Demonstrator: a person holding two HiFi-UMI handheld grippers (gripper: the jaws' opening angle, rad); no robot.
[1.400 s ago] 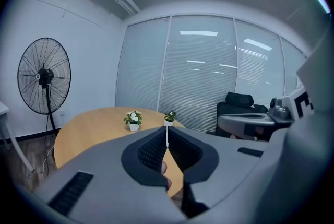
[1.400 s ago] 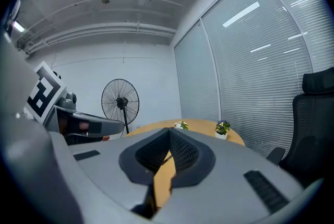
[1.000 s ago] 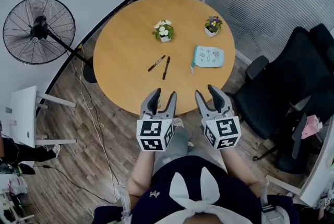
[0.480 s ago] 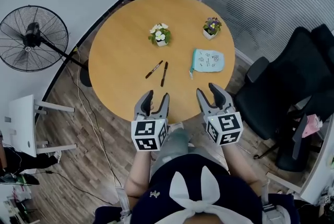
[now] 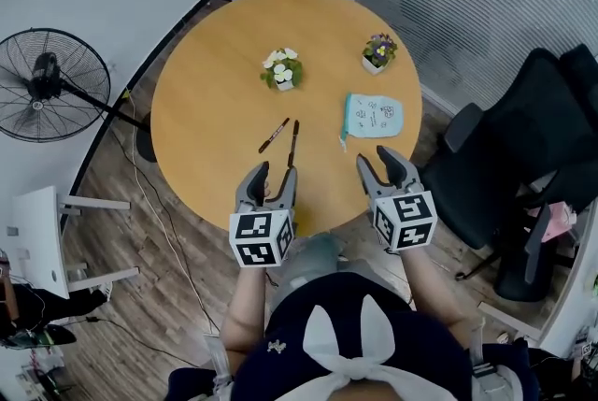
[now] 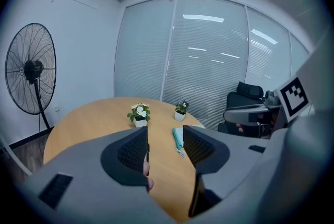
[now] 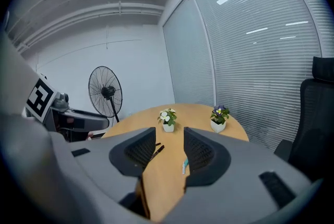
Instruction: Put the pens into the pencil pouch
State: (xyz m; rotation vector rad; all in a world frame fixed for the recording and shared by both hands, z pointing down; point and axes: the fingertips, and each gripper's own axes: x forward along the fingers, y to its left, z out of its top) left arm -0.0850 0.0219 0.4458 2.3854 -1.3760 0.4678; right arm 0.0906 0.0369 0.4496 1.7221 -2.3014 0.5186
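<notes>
Two dark pens (image 5: 274, 136) (image 5: 293, 143) lie side by side in the middle of the round wooden table (image 5: 210, 100). The pale teal pencil pouch (image 5: 373, 116) lies flat to their right, its zipper edge facing the pens. My left gripper (image 5: 273, 173) hovers over the table's near edge, just short of the pens. It is open, its jaws have just widened slightly, and nothing is between them. My right gripper (image 5: 376, 158) is open and empty near the pouch's front edge. The pouch (image 6: 178, 138) shows between the left jaws, the pens (image 7: 156, 150) between the right ones.
A white-flowered pot (image 5: 281, 70) and a purple-flowered pot (image 5: 377, 51) stand at the table's far side. A black floor fan (image 5: 42, 86) is at the left, black office chairs (image 5: 533, 128) at the right, and a white stool (image 5: 37, 231) at the lower left.
Both grippers have moved forward and a little down, from just off the table's near edge to over it. The pens and pouch have not moved.
</notes>
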